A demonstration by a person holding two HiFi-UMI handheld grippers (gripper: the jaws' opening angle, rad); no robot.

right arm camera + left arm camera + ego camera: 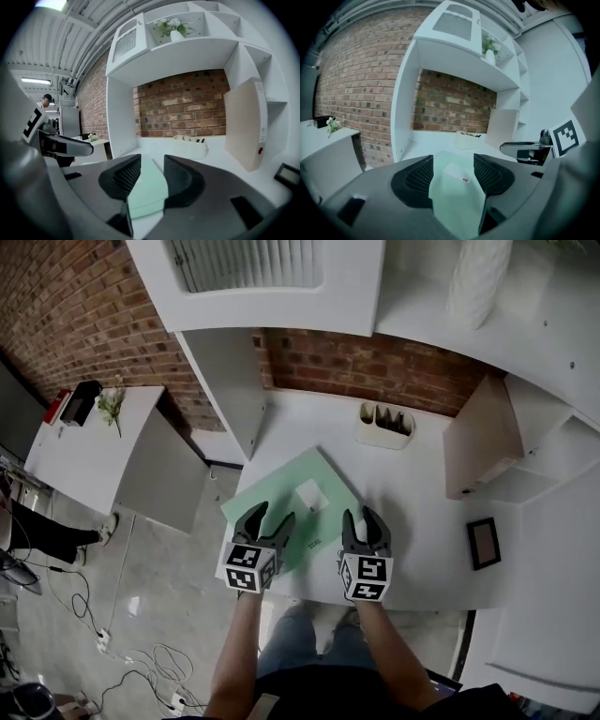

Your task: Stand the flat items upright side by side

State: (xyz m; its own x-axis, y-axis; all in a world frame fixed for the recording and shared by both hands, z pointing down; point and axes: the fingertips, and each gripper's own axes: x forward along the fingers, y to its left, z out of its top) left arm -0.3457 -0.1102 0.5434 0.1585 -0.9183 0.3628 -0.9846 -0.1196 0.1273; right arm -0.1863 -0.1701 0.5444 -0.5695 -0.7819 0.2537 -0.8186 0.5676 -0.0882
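Tabletop [422, 493], white, spreads out below me. At its near edge my left tongs [273, 515] stand wide open with nothing gripped. Through their gap I look onto the pale green sheet [281, 491], which lies flat on the tabletop, turned corner-on to me. My right tongs [362, 515] are partly open and also empty, just beside the sheet's near right edge, and a corner of it shows between their jaws. A small white label [308, 495] lies near the middle of the sheet. Off to the right, well apart from it, a small black frame [484, 543] lies flat. Further back a beige board [480, 442] stands upright against the right side of the shelf unit. At the very back, by the brick wall [356, 362], a white holder [384, 432] carries a few dark items.
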